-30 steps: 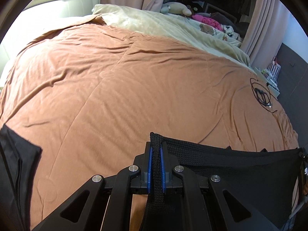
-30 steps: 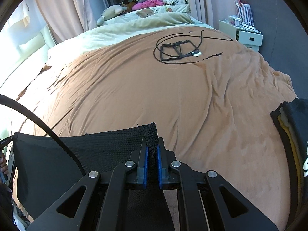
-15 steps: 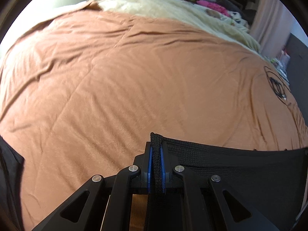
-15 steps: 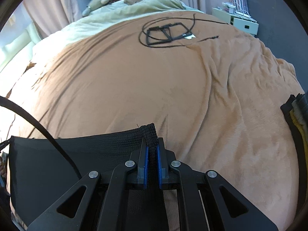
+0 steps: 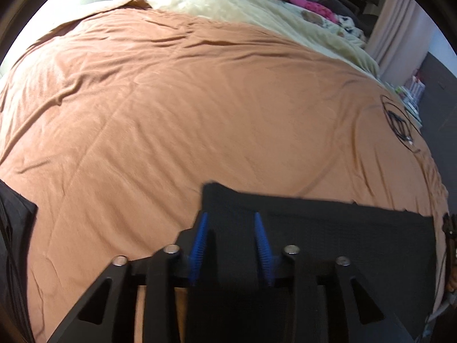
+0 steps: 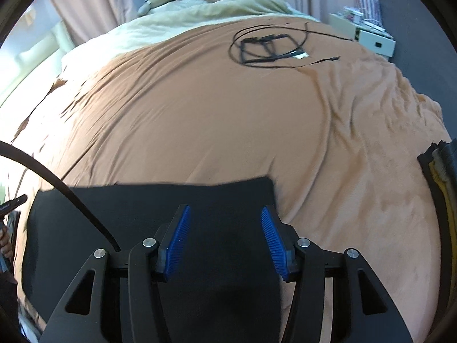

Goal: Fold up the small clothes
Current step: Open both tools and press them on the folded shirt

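Note:
A black knit garment (image 5: 328, 228) lies flat on the orange-brown bedspread (image 5: 200, 100), its far edge straight. My left gripper (image 5: 230, 217) hovers over the garment's left corner, jaws opening, blue pads apart and off the cloth. In the right wrist view the same black garment (image 6: 160, 205) spreads to the left, and my right gripper (image 6: 225, 214) stands over its right corner, jaws opening, nothing pinched between the pads. The cloth passes under both grippers.
A dark garment (image 5: 14, 228) lies at the left edge. A stack of folded clothes (image 6: 440, 177) sits at the right edge. Black cables and a frame (image 6: 268, 47) lie far right on the bedspread. A cream blanket (image 6: 200, 11) and soft toys are at the back. A black cable (image 6: 57, 183) crosses the near left.
Both grippers were shut on the garment's upper corners; both have let go and their jaws spread. The garment dropped flat onto the bedspread, and both hands sank a little.

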`<control>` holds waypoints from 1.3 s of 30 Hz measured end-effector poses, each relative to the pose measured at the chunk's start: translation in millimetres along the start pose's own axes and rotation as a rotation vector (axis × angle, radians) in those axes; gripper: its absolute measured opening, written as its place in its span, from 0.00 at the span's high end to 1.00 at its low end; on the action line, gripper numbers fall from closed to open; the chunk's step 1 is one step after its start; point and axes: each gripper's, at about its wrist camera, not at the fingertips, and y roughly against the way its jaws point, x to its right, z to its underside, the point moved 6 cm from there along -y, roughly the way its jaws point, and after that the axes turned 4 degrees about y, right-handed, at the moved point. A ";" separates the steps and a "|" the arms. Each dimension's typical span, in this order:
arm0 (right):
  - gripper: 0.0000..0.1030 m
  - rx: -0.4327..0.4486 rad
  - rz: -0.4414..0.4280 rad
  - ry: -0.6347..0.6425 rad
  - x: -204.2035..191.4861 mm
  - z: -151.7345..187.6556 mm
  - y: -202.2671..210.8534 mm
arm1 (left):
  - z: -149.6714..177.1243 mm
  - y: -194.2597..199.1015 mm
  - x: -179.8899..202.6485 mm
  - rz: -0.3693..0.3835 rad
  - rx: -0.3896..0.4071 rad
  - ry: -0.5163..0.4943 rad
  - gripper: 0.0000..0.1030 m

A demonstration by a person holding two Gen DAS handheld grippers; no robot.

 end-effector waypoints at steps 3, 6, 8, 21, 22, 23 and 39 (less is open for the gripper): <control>0.52 -0.012 -0.014 0.019 -8.8 5.9 7.1 | 13.5 3.9 17.5 0.016 -0.019 -0.045 0.56; 0.52 -0.035 -0.030 0.033 -14.2 9.5 10.6 | 23.6 2.5 31.7 0.034 -0.047 -0.074 0.56; 0.52 -0.054 -0.038 0.040 -17.8 12.7 10.9 | 30.6 0.7 40.8 0.039 -0.070 -0.096 0.56; 0.52 -0.112 -0.047 0.115 -57.6 13.8 -26.6 | 59.8 -32.9 84.8 0.017 -0.162 -0.198 0.42; 0.52 -0.121 -0.042 0.121 -60.4 14.1 -32.7 | 60.9 -36.8 86.2 0.008 -0.165 -0.203 0.42; 0.52 -0.129 -0.031 0.127 -62.0 13.2 -40.3 | 61.3 -41.4 88.5 -0.002 -0.166 -0.211 0.40; 0.52 -0.130 0.046 0.207 -97.2 -19.8 -105.2 | 31.1 -77.5 111.1 -0.072 -0.112 -0.230 0.35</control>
